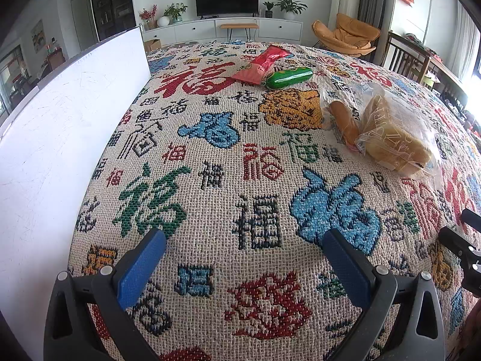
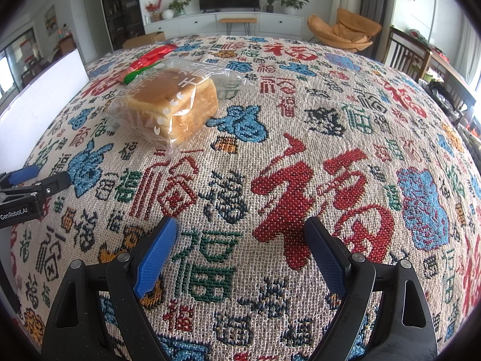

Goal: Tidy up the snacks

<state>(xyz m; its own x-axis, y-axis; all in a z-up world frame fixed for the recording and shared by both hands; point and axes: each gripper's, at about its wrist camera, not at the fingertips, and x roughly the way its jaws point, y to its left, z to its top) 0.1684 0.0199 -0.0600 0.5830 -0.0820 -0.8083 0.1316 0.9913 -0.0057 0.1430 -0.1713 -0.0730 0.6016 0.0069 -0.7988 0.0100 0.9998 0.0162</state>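
Fingers [image 1: 156,240] of both hands spread wide, empty, tilted down over tablecloth [image 1: 240,156].

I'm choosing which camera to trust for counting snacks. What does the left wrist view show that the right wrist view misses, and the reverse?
Only the left wrist view shows the bagged sausage roll beside the loaf, and the whole green pack. Only the right wrist view shows the loaf's top and cut face. Both show the loaf, red packet, white board and patterned cloth.
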